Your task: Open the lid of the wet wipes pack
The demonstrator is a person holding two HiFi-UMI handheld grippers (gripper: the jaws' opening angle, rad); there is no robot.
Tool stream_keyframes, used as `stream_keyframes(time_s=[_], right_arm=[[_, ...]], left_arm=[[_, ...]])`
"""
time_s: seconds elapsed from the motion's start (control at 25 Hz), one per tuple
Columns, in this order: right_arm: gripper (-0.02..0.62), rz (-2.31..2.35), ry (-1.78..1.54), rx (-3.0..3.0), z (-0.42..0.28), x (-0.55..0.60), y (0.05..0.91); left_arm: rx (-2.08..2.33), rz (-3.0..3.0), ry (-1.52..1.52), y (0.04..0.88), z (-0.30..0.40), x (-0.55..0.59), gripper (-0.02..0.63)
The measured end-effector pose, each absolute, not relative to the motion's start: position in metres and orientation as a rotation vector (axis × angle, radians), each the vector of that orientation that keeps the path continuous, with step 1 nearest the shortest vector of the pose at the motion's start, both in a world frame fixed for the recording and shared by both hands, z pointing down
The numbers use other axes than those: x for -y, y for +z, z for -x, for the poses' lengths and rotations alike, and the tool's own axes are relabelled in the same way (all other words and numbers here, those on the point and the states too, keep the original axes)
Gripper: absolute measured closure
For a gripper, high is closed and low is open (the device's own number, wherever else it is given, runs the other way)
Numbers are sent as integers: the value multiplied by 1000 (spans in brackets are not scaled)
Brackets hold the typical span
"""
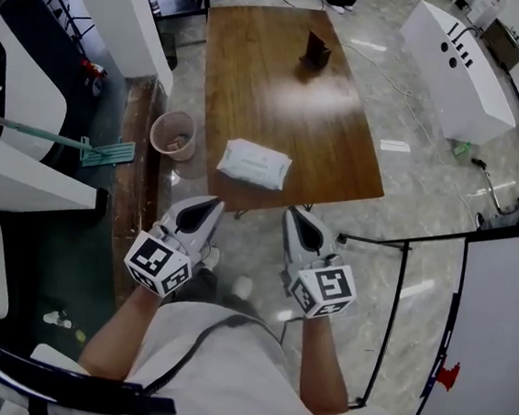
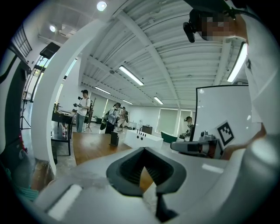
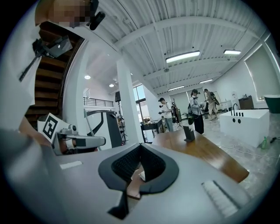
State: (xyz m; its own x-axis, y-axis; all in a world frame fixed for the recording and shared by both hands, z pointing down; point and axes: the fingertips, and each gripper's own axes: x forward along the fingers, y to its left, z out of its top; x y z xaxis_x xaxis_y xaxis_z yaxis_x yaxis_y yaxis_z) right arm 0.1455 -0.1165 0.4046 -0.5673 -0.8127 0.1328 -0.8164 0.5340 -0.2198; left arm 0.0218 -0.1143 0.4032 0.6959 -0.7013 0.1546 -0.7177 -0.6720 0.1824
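Note:
A white wet wipes pack [image 1: 255, 164] lies flat near the front edge of the wooden table [image 1: 282, 85], with its lid down. My left gripper [image 1: 211, 208] and right gripper [image 1: 297, 217] hover side by side just short of that edge. Both point toward the pack, and both are shut with nothing in them. In the left gripper view the jaws [image 2: 144, 153] meet, and a sliver of table and something white shows through the gap. The right gripper view shows its jaws [image 3: 140, 148] closed too, with a small white patch [image 3: 142, 175] low between them.
A small black stand [image 1: 315, 51] sits at the table's far end. A round bin [image 1: 173, 135] and a mop [image 1: 64, 140] are on the floor to the left. A white cabinet [image 1: 458, 71] is at the right, a white board [image 1: 494, 346] stands at the near right, and people stand far off [image 3: 194, 109].

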Motion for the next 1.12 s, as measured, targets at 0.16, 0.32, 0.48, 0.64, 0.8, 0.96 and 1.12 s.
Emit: stream_keyframes(time_s=[0.16,0.32,0.48,0.64,0.8,0.96,1.12], right_arm=[[586,-1459,348,2690,-137,135,411],[586,-1456,302,2639,-126,153,422],[586,-1442,256,2595,-112,172,435],[586,-1422,239,2568,-102,188,444],[586,-1408,246,2544,-95,197,454],[586,-1401,262,2521,-90,202,464],[586,-1399,286,2503,-89,207,473]], left_arm=[[1097,-2713,153,412,-18,132,600],[1061,-2733,201,423,-11,149,600],[1025,-2752,241,435,-4,168,600],[997,-2773,289,447,-1,183,600],[968,-2788,323,459,-2,192,600],[940,-2793,343,468,-6,198,600],[927,-2787,352,477,-9,206,600]])
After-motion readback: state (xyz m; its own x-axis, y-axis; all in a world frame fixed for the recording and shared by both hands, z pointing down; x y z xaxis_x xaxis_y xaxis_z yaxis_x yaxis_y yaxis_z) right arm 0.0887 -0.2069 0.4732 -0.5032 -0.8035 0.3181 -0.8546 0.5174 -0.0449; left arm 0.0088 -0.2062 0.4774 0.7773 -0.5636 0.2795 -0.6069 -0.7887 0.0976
